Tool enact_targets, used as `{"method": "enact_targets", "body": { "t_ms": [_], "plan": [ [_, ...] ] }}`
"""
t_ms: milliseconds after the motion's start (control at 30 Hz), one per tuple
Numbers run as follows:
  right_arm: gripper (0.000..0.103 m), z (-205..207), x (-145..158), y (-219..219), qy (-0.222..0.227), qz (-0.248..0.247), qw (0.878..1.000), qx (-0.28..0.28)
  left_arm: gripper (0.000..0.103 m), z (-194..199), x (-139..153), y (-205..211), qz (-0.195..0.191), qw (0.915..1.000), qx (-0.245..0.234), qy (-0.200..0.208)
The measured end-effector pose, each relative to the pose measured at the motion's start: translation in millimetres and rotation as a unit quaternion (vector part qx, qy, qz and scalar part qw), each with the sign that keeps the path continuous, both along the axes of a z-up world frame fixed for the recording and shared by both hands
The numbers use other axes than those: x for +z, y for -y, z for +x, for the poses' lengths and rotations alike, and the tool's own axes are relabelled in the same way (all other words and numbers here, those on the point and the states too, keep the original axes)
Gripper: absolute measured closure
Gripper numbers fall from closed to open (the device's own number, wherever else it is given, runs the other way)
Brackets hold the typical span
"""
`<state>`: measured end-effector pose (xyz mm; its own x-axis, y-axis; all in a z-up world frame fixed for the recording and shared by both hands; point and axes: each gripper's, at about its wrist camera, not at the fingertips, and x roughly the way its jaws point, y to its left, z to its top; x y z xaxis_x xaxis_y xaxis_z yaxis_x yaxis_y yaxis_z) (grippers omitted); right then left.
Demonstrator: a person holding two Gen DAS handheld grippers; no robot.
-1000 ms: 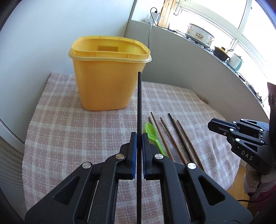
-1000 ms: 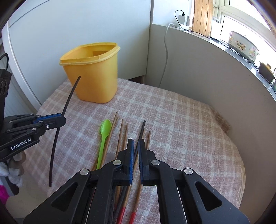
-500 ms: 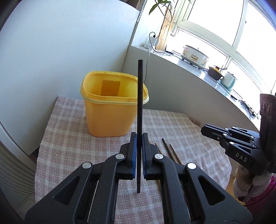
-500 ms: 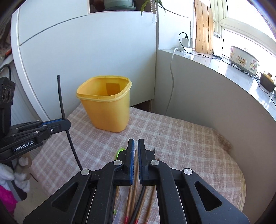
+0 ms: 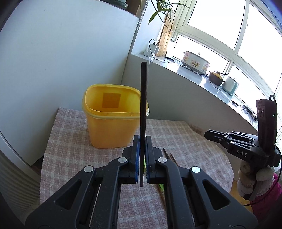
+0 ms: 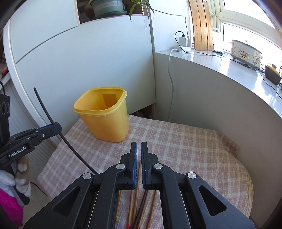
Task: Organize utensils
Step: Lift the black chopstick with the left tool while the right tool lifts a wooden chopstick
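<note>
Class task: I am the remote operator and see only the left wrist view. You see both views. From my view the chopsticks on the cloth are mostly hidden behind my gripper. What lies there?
Observer: Under the right gripper several wooden chopsticks lie on the checked cloth, some with red ends.
Operator: Is the right gripper carrying anything?
Observer: No, it is shut with nothing between its fingers.
Operator: How does my black chopstick sit?
Observer: From the right wrist view the black chopstick runs slanted through the left gripper, its lower part sticking out well below the fingers.
Operator: Anything above the yellow bin?
Observer: Potted plants stand on the white cabinet behind the yellow bin.
</note>
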<state>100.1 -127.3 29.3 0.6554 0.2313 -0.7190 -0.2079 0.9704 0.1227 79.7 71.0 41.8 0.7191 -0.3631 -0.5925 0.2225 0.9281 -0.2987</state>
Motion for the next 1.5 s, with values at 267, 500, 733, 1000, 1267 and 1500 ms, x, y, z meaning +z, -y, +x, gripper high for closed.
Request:
{"method": "enact_targets", "body": {
  "t_ms": [267,500,733,1000,1267,1500],
  "plan": [
    [0.098,10,-63,23,-0.137,0.014,0.99,0.014,0.1,0,-5,1,-0.008,0.9999,-0.003,-0.011],
    [0.096,23,-118,36,-0.229,0.042,0.973,-0.001,0.1,-5,-1,-1,-0.009,0.9999,-0.007,-0.008],
    [0.083,31,-132,32,-0.245,0.019,0.969,0.001,0.1,-5,0,-3,-0.012,0.9999,-0.004,-0.008],
    [0.097,32,-140,17,-0.241,-0.013,0.971,0.002,0.1,-5,0,-3,-0.012,0.9999,-0.004,-0.008],
    [0.098,15,-83,26,-0.154,0.01,0.988,-0.006,0.1,-3,9,-8,-0.013,0.9999,-0.005,0.005],
    [0.098,9,-25,22,-0.07,0.024,0.997,-0.008,0.1,1,22,-12,-0.017,0.9997,-0.009,0.018]
  ]
}}
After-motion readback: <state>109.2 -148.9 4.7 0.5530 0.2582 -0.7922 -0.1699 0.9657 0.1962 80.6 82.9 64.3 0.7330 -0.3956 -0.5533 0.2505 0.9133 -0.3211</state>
